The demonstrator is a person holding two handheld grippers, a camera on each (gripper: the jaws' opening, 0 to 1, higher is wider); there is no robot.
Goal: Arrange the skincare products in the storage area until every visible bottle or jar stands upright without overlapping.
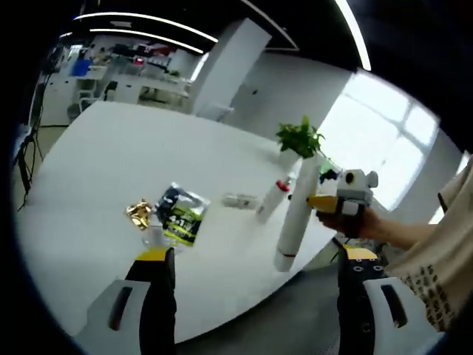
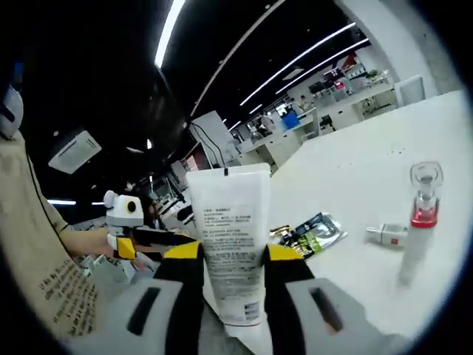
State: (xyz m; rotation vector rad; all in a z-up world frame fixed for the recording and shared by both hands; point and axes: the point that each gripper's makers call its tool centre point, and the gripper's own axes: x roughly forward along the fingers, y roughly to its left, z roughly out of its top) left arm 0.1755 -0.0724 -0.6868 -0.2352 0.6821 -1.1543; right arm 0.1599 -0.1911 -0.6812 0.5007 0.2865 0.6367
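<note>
My right gripper (image 2: 233, 270) jaws pinch the tall white plastic tube (image 2: 229, 237) to stand it up; left gripper (image 1: 255, 266) jaws wide open, holding nothing.

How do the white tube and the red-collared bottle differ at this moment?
The white tube is clamped in the right gripper; the red-collared bottle stands free on the table. The tube is wide, flat and printed; the bottle is slim with a clear cap. Both are mostly white.
</note>
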